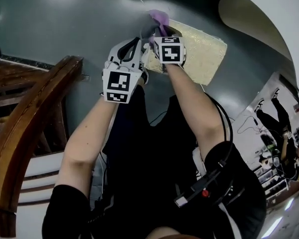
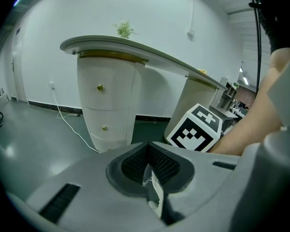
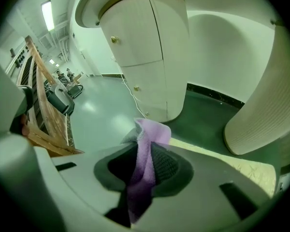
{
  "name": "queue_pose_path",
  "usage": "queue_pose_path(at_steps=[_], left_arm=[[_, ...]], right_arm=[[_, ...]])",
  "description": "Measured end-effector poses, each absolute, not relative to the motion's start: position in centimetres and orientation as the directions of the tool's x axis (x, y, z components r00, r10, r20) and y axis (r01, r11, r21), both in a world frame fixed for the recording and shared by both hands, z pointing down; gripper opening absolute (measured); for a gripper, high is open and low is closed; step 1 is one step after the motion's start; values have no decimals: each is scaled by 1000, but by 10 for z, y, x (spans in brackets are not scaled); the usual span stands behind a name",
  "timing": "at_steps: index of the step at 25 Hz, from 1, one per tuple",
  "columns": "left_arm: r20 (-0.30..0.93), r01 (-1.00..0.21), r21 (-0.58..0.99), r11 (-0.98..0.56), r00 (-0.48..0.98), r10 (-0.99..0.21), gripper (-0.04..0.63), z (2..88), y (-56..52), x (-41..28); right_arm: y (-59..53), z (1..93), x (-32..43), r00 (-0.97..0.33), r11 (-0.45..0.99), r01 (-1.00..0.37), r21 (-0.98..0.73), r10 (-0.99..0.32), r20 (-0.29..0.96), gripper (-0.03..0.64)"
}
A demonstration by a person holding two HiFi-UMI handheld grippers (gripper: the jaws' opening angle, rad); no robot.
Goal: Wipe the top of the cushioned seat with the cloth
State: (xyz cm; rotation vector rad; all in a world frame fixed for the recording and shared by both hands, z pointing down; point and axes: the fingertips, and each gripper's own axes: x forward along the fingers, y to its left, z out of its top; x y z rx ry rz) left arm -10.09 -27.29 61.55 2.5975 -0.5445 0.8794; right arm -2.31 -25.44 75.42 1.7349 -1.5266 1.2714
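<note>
My right gripper (image 1: 159,28) is shut on a purple cloth (image 1: 160,18), held out in front of me above the floor. In the right gripper view the cloth (image 3: 149,144) is pinched between the dark pads and sticks up past the tips of the gripper (image 3: 145,161). My left gripper (image 1: 138,40) hovers just left of the right one, touching or nearly so. Its jaws (image 2: 147,154) are shut with nothing between them. The wooden chair (image 1: 32,116) stands at my left; its pale seat (image 1: 37,176) shows at the lower left, away from both grippers.
A pale yellowish mat (image 1: 207,49) lies on the grey floor under and beyond the grippers. A white rounded cabinet with drawers (image 2: 106,105) under a curved counter stands ahead, with a cable (image 2: 70,124) trailing on the floor. People (image 1: 279,118) stand far off at the right.
</note>
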Motion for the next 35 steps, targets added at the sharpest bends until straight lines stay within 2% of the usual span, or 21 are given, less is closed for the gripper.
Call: queue_pose_path(at_steps=[11, 19, 35], left_arm=[[654, -459, 195, -867, 720, -234, 5, 618, -248, -75], [664, -463, 176, -869, 707, -242, 5, 616, -221, -44], [677, -427, 170, -888, 706, -210, 3, 611, -169, 27]], right_arm=[[-237, 754, 5, -75, -302, -924, -234, -457, 886, 80], [-202, 752, 46, -91, -365, -888, -279, -456, 885, 78], [-111, 753, 144, -55, -455, -853, -257, -413, 909, 78]])
